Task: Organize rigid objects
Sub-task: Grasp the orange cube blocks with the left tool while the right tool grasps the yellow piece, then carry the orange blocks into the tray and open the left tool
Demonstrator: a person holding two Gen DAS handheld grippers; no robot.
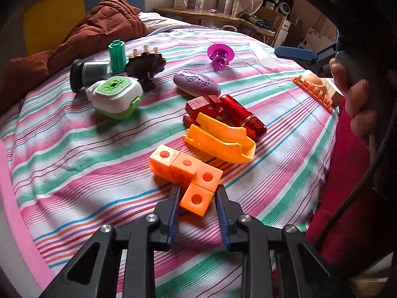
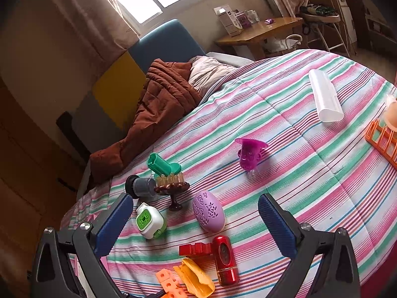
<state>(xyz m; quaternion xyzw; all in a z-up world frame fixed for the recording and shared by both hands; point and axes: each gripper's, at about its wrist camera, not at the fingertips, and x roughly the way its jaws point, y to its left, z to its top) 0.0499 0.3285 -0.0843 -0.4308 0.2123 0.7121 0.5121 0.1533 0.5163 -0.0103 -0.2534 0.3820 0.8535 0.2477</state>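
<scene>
On the striped bedspread (image 1: pixel 74 164) lies an orange chain of linked cubes (image 1: pixel 186 168) with round holes. My left gripper (image 1: pixel 197 193) is shut on the nearest cube, a blue pad against each side. Just beyond lie a yellow-orange scoop-shaped piece (image 1: pixel 220 141), a red cylinder (image 1: pixel 245 116) and a red block (image 1: pixel 198 106). In the right wrist view my right gripper (image 2: pixel 196 198) stands wide open above the bed, holding nothing. Below it are a purple oval case (image 2: pixel 208 211) and the red cylinder (image 2: pixel 224 258). The orange cubes (image 2: pixel 168 285) show at the bottom edge.
A white-and-green box (image 1: pixel 115 94), a grey jar (image 1: pixel 86 74), a green tube (image 1: pixel 116 54) and a dark brown stand (image 1: pixel 146 68) cluster at the left. A magenta piece (image 1: pixel 219 55), a white case (image 2: pixel 325 96) and an orange rack (image 1: pixel 314 92) lie farther right. A brown quilt (image 1: pixel 99 29) covers the bed's head.
</scene>
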